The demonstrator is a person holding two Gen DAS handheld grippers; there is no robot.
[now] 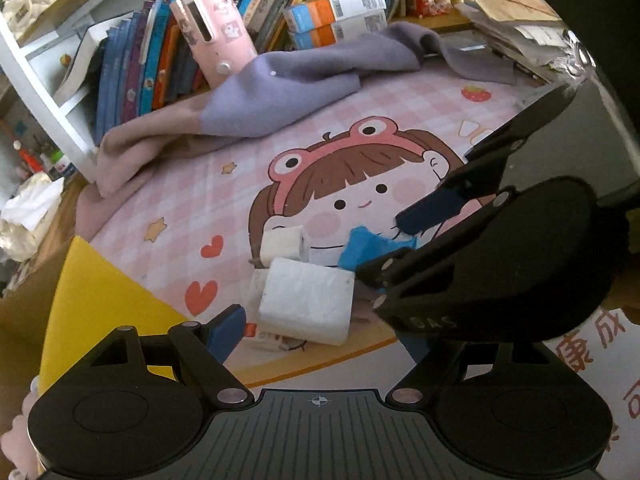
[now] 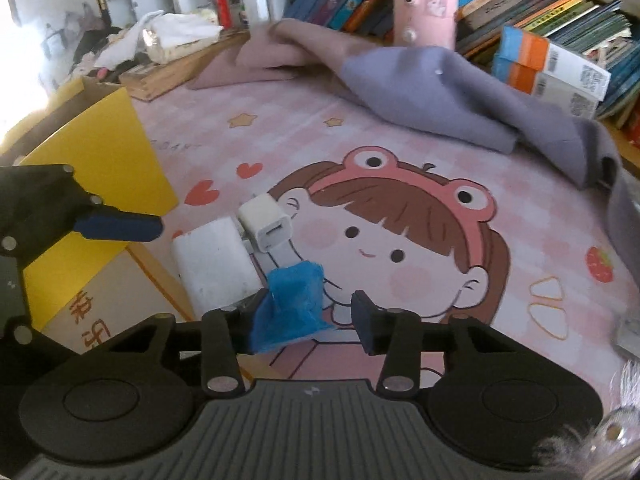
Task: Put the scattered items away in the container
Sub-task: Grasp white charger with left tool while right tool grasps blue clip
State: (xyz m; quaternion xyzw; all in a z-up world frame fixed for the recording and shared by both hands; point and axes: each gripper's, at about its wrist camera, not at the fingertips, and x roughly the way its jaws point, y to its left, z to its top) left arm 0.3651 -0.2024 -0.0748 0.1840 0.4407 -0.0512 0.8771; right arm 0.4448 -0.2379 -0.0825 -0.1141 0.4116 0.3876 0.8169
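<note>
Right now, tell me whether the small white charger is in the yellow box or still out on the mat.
Out. The charger lies on the pink mat, beside the box.

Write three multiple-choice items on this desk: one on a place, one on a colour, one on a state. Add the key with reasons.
1. Where is the blue scrap?
A. On the bookshelf
B. On the pink mat, within the span of the right tongs
C. Under a stack of books

2. What colour is the small charger cube?
A. Black
B. Red
C. White

3. How does the purple cloth lie?
A. Crumpled loose
B. Rolled into a tight tube
C. Hung from a hook

Key:
1 B, as the right wrist view shows the scrap between the two fingers.
2 C, as its shell is plain white.
3 A, as it lies in uneven folds on the mat.
</note>
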